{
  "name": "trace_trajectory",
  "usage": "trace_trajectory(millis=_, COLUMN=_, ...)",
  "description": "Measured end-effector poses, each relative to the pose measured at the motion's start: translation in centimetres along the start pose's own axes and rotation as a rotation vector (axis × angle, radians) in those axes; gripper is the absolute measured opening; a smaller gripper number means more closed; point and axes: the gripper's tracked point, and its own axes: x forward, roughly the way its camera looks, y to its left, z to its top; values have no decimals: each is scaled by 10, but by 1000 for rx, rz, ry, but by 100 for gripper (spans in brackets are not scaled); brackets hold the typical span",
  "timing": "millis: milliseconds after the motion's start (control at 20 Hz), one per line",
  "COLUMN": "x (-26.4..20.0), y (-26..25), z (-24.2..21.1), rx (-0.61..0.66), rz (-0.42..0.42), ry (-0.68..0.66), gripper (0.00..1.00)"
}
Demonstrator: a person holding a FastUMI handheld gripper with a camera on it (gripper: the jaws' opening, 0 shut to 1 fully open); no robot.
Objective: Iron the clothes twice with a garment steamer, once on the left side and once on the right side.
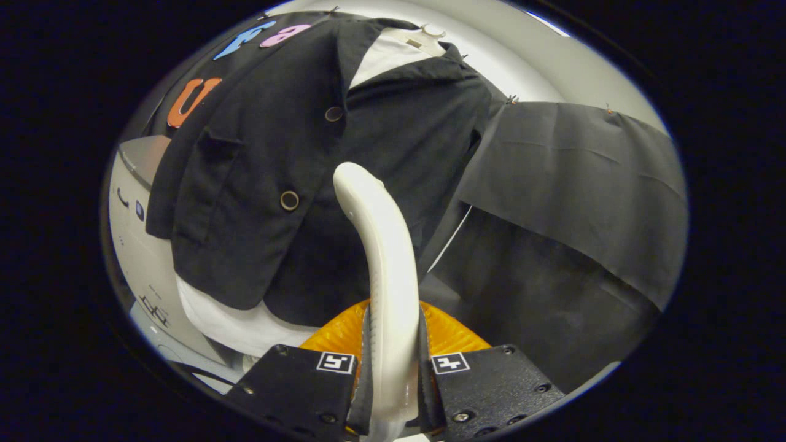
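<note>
A black jacket hangs on a hanger against the booth's black cloth wall, a white garment showing at its collar and below its hem. Two round buttons sit down its front. The white steamer curves up from between the fingers, its head near the jacket's front beside the lower button; whether it touches the cloth is unclear. The gripper is closed on the steamer's handle, both fingers pressing its sides
</note>
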Motion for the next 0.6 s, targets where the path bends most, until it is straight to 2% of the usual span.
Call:
trace_trajectory(millis=200, x=-1, y=8, z=-22, rx=-19, rz=23, ry=50, gripper=32)
trace_trajectory(millis=600, x=3, y=29, z=-109, rx=-50, rz=48, ry=218, gripper=32)
